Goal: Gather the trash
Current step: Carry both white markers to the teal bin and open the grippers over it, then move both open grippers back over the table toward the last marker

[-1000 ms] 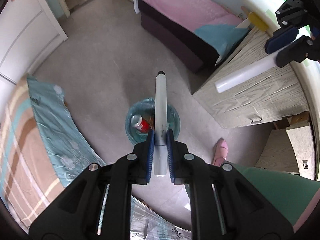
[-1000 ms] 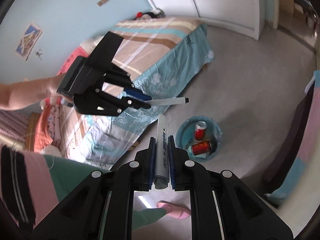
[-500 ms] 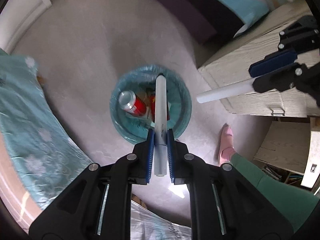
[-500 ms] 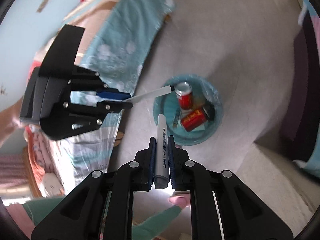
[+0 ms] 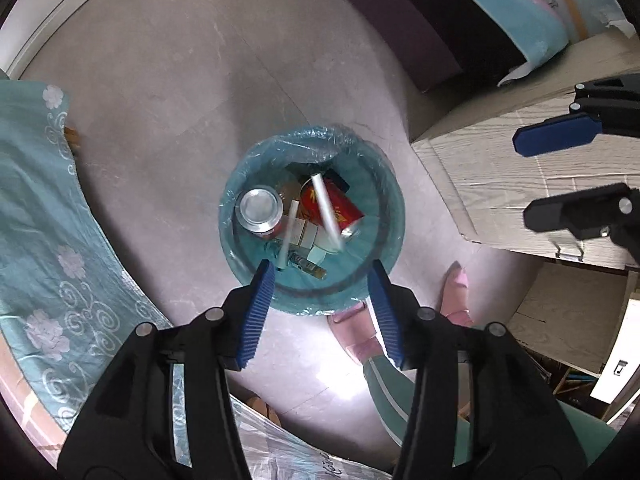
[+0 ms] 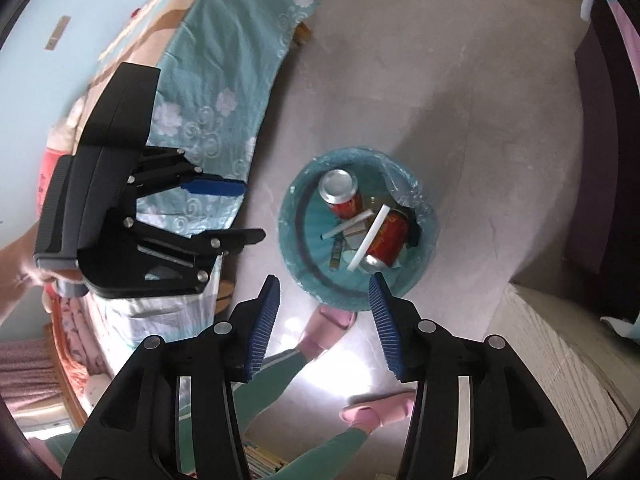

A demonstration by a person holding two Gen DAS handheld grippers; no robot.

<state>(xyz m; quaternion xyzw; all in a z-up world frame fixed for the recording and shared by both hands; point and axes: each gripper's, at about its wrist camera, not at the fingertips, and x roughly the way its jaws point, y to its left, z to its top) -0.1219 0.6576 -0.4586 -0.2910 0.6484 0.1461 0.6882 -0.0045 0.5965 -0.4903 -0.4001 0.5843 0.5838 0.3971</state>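
Both grippers hung nose-down over the trash bin [image 5: 390, 216], a round bin lined with a blue bag, standing on the bare floor between a bed with a teal cover [image 5: 40, 208] and a wooden cabinet [image 5: 500, 184].

Left gripper [image 5: 320, 280]: jaws opening, nothing between the pads. Right gripper [image 6: 325, 287]: jaws opening too, also empty. Pointing down over the bin's mouth with the jaws spread fits a drop, so that whatever is let go lands inside rather than on the floor.

Task's things: two white markers lay inside the bin. The longer marker [image 5: 326, 210] lay slanted across a red can on its side [image 5: 348, 210]. The shorter marker [image 5: 289, 234] lay toward the near rim, beside a can standing on end [image 5: 259, 209]. Both looked streaked, possibly not at rest; I could not tell. Some small scraps of paper and packaging lay under them.

Left wrist view only: the cabinet top with the right gripper's blue pad held over it, and a dark sofa with pink and blue covering at the far edge of the floor.

Right wrist view only: the whole body of the left gripper against the bed, a hand behind it, a blue wall, and both pink slippers [image 6: 332, 326] of the person beside the bin. It also showed the bin's bag puffed up on one side.
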